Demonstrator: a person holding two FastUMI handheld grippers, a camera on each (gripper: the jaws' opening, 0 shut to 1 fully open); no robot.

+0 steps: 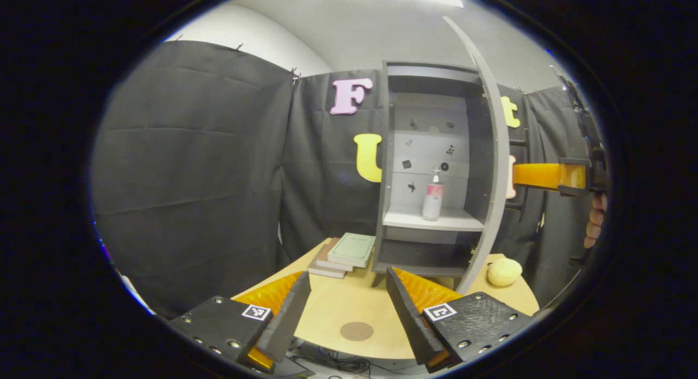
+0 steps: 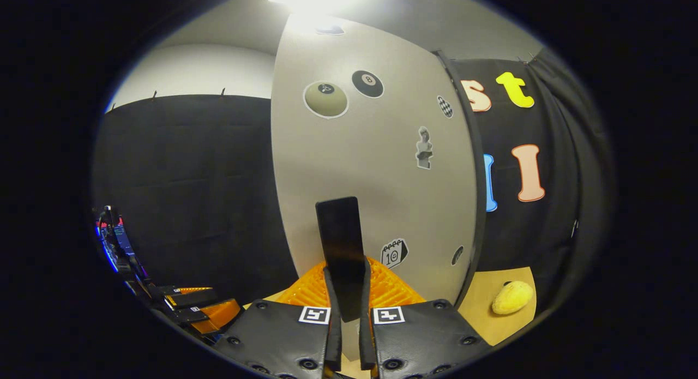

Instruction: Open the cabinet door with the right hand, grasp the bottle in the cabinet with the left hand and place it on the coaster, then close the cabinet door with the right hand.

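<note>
Bottle [image 1: 433,196]: stands upright on the middle shelf [image 1: 433,221] of the cabinet [image 1: 431,166], a pump head on top and a pink band around its body, touched by nothing. Cabinet door [image 1: 491,166]: swung wide open, seen edge-on in the left gripper view; in the right gripper view its pale face [image 2: 376,166] carries several stickers and a dark, flat handle [image 2: 341,242]. Right hand-held gripper [image 2: 349,297]: its fingers are pressed together on that handle, one on each side; in the left gripper view it [image 1: 551,175] reaches the door's outer edge from the right, with the fingers of a hand [image 1: 594,221] below it. Left hand-held gripper [image 1: 348,297]: fingers spread wide, nothing between them, hovering over the near part of the table [image 1: 338,302], well apart from the bottle. Coaster [image 1: 356,331]: a round brown disc on the table, between the spread fingers as seen. Stack of books [image 1: 344,254]: just left of the cabinet's foot. Yellow sponge-like lump [image 1: 504,271]: on the table, right of the door.
</note>
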